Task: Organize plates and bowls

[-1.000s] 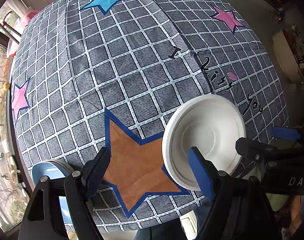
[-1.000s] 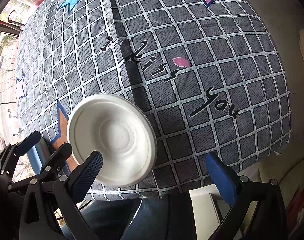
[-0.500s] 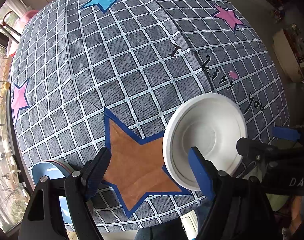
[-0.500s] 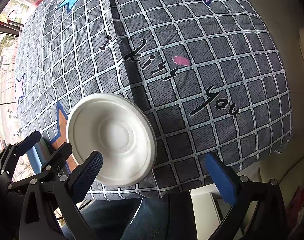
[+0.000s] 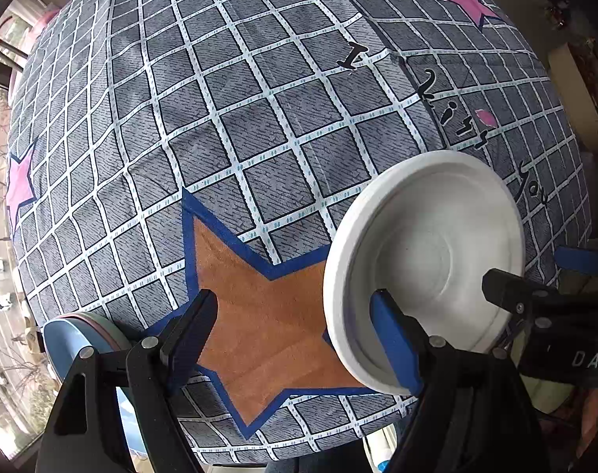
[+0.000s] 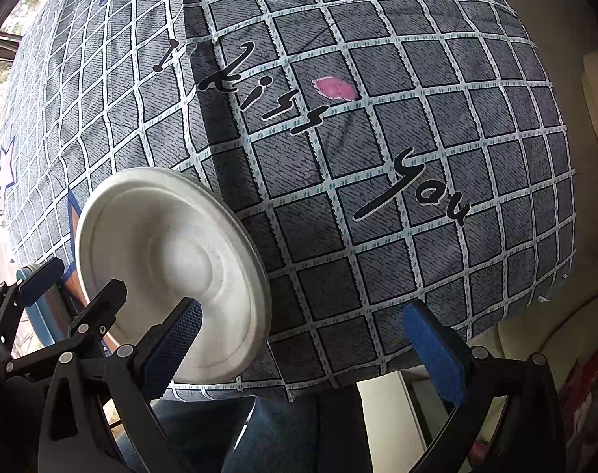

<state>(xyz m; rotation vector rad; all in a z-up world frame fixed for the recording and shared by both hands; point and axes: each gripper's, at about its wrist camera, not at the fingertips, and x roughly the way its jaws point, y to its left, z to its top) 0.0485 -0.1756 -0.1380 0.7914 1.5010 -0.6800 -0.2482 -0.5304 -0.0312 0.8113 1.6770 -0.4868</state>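
Both grippers have been lowered toward the cloth [image 5: 259, 126]. The left gripper [image 5: 295, 339] and right gripper [image 6: 311, 339] are held wide open and empty; the white bowl [image 5: 429, 260] near them should be straddled squarely at its rim before closing.

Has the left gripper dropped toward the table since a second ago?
Yes. The left gripper has come closer: the orange star looms larger between its fingers.

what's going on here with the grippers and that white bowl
A person holds a gripper in each hand above a table covered by a grey checked cloth with stars. Both the left gripper and the right gripper are open and hold nothing. A white bowl sits on the cloth near the table's front edge, between the two. A blue plate lies at the edge to the left gripper's left. Neither is picked up yet.
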